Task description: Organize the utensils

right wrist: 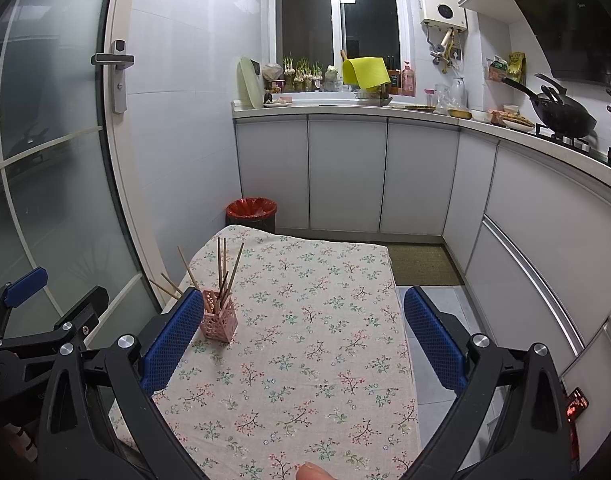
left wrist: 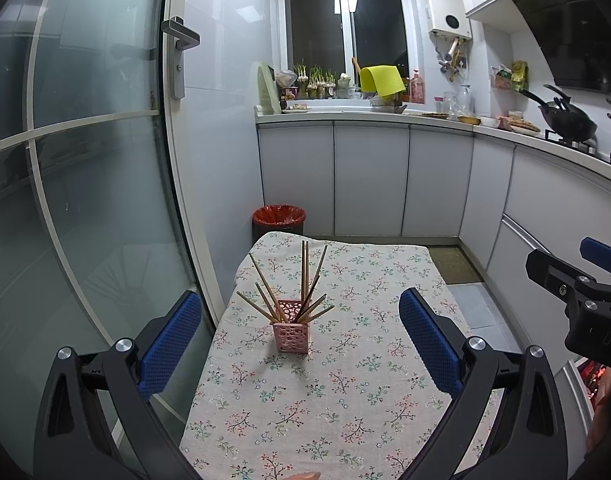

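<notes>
Both grippers are held up above the near end of a table (left wrist: 377,360) covered in a flowery cloth, pointed forward into the kitchen. The left gripper (left wrist: 301,344) is spread wide open, nothing pinched between its blue pads, and it's lined up pretty much straight at the pink holder (left wrist: 291,336), which is seen standing upright on the cloth between the two fingers and a bit ahead of them, not touched. A bunch of wooden chopsticks (left wrist: 301,284) is fanned out of it in all directions. The right gripper (right wrist: 301,340) is also opened wide and empty; from its camera the holder (right wrist: 220,316) is found off to the left, just behind the left finger's tip, with the chopsticks (right wrist: 225,272) sticking up. A red-lined bin (left wrist: 279,218) is parked past the table's far end.
</notes>
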`<state>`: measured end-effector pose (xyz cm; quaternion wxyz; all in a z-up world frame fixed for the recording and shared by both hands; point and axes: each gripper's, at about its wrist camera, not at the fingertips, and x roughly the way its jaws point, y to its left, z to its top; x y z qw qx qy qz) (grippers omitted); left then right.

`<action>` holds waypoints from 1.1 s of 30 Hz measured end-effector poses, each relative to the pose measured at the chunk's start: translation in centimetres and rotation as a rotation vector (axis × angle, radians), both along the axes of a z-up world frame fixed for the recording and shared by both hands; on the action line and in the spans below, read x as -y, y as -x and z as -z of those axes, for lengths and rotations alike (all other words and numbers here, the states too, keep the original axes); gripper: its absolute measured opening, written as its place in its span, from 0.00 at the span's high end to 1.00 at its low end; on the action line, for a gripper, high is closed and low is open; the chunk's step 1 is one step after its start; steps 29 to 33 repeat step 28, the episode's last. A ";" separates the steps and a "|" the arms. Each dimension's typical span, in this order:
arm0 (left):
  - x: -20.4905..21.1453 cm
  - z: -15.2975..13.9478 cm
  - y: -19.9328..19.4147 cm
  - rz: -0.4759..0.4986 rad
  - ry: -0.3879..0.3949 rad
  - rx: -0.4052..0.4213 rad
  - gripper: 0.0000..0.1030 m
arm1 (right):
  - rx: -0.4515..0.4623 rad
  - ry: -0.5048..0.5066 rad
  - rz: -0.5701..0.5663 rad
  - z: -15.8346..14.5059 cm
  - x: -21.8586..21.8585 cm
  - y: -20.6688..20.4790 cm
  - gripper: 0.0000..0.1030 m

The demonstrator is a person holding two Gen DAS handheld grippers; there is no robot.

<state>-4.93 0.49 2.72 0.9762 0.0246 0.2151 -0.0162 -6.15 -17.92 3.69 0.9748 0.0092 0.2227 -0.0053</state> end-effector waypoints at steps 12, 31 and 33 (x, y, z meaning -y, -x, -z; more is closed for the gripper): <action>0.0 0.0 0.0 0.001 0.002 0.001 0.07 | 0.000 0.002 0.000 0.0 0.0 0.0 0.07; -1.9 7.3 -7.3 0.031 0.101 -0.080 0.07 | -0.138 -0.111 -0.002 5.9 3.4 -7.8 0.07; -1.9 7.3 -7.3 0.031 0.101 -0.080 0.07 | -0.138 -0.111 -0.002 5.9 3.4 -7.8 0.07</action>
